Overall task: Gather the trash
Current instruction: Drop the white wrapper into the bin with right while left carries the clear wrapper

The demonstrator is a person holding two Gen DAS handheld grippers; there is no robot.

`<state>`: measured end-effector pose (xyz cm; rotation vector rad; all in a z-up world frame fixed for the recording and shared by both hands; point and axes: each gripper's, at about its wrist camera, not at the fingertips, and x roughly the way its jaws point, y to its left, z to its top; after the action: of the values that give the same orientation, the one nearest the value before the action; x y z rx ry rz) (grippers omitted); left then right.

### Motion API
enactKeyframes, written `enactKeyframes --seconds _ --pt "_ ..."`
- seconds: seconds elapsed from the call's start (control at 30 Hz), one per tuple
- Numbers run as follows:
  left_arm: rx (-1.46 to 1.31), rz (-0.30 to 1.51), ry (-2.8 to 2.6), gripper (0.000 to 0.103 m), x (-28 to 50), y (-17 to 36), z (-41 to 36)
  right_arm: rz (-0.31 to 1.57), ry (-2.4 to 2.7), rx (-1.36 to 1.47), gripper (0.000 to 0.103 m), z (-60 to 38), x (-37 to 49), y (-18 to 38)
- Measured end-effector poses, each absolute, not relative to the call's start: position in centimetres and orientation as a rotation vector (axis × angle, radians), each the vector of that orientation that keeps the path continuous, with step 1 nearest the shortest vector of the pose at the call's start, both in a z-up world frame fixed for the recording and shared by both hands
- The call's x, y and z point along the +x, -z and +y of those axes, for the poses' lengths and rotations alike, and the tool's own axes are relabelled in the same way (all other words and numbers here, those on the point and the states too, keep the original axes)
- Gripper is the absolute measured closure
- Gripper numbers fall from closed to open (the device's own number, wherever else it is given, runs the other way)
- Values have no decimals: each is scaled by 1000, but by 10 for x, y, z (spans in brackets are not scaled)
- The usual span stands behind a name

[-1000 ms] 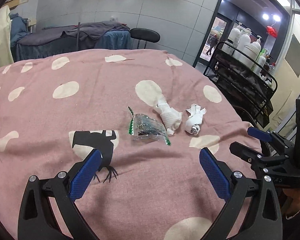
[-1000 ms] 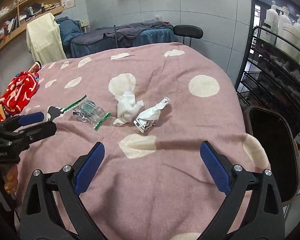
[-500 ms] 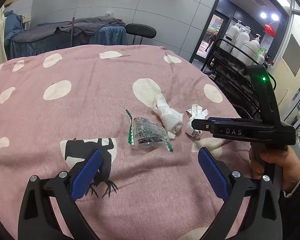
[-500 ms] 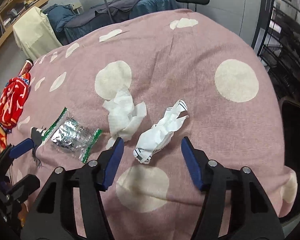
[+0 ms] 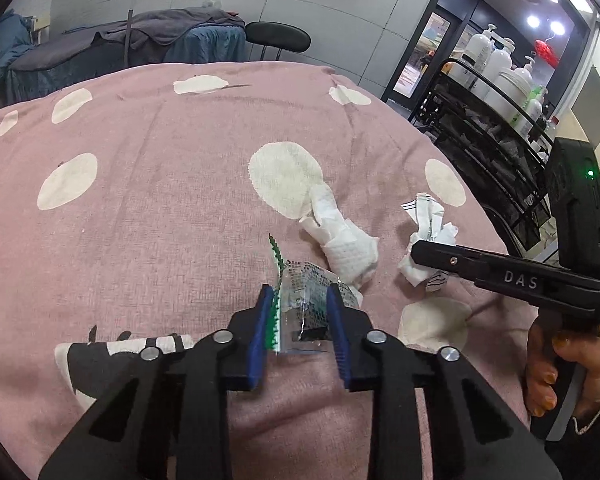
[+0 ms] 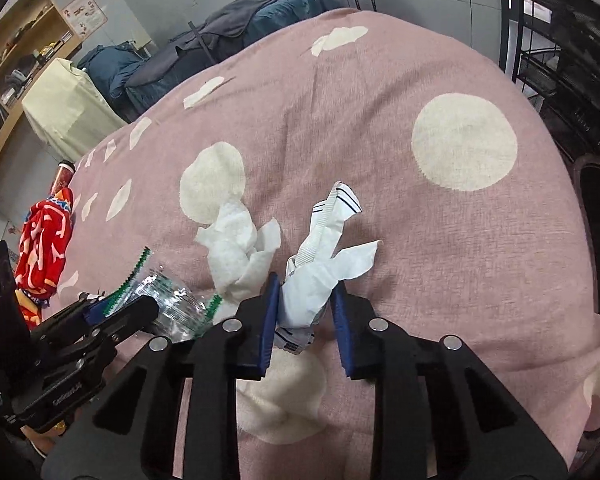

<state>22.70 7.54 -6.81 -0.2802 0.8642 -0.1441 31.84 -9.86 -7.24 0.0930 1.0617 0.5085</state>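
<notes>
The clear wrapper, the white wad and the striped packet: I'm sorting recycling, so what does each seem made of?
The clear wrapper, between the closing left gripper, looks like glossy thin plastic film: see-through, shiny creases, green serrated edges. The white wad looks like matte tissue paper: soft, dimpled, crumpled. The striped packet, between the closing right gripper, seems smooth coated paper or plastic; the sharp folds leave it open.

Pink spotted bedspread (image 5: 160, 208) (cream dots); on it clear wrapper (image 5: 304, 292); tissue wad (image 5: 348, 248); crumpled paper (image 6: 320, 264).
</notes>
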Motion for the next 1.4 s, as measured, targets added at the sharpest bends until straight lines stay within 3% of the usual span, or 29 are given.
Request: enactKeyframes --seconds 0.13,0.4,0.67,1.4 --pt "-346 791 162 86 211 56 85 979 -500 75 76 -108 303 55" --pt "-379 676 135 88 167 22 95 828 -469 38 76 -135 268 28" --pt "-284 615 254 88 159 -4 27 749 -434 47 76 -164 241 18" --pt "-159 629 522 88 184 -12 -116 672 -142 142 76 -311 217 19"
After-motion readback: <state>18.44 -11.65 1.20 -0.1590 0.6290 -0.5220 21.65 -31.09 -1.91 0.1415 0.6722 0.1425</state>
